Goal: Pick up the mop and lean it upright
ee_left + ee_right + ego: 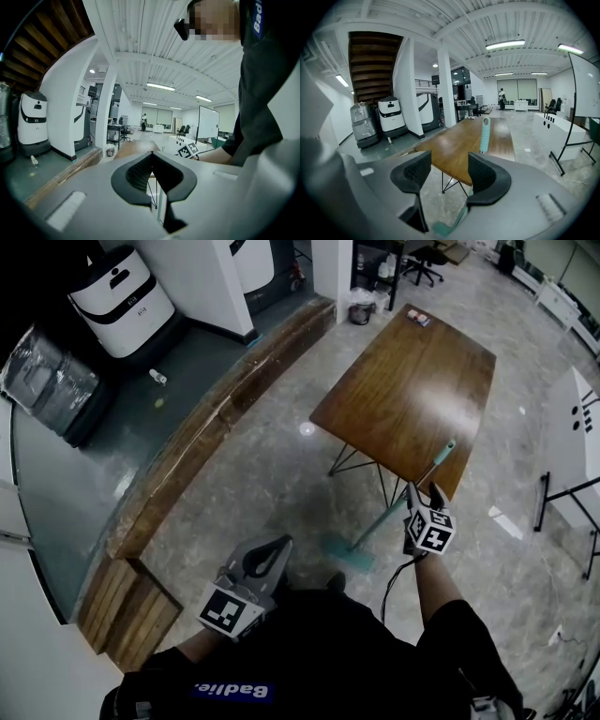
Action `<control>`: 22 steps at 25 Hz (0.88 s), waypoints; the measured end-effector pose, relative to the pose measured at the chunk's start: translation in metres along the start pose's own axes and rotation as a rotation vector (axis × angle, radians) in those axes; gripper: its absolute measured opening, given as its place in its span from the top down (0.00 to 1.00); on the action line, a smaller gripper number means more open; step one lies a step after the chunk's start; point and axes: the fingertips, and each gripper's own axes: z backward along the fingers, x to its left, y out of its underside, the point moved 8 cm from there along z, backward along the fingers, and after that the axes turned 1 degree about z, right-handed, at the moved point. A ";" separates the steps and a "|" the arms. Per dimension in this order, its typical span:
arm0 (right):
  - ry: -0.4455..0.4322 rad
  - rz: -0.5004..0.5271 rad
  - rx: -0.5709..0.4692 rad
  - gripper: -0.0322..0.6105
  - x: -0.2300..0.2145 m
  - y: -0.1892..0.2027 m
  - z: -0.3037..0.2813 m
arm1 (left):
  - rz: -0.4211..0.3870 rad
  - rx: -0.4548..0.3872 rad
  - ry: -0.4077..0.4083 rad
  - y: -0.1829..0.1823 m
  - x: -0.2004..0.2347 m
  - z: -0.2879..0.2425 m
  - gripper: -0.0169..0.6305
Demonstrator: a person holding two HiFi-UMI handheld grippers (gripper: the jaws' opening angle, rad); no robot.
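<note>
Right of centre, the mop (pixel 380 519) leans on the table (pixel 412 381); the right gripper (pixel 425 491) gapes empty, the left gripper (pixel 279 547) is closed on nothing. Task seems done.

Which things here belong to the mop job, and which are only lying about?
Job: mop, leaning on the wooden table; right gripper, open near its handle.
Lying about: bottle on the floor, white machine, waste bin, office chair; left gripper, shut and empty.
</note>
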 end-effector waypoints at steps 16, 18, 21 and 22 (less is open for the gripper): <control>0.097 0.008 0.085 0.47 -0.040 0.012 -0.052 | -0.010 0.027 -0.008 0.002 0.011 -0.007 0.94; 0.099 0.003 0.096 0.45 -0.044 0.013 -0.058 | -0.026 0.036 -0.001 0.001 0.011 -0.012 0.94; 0.107 -0.008 0.112 0.44 -0.051 0.016 -0.065 | -0.034 0.050 -0.010 -0.002 0.011 -0.017 0.94; 0.110 -0.012 0.116 0.44 -0.053 0.017 -0.067 | -0.031 0.053 -0.013 -0.003 0.012 -0.019 0.94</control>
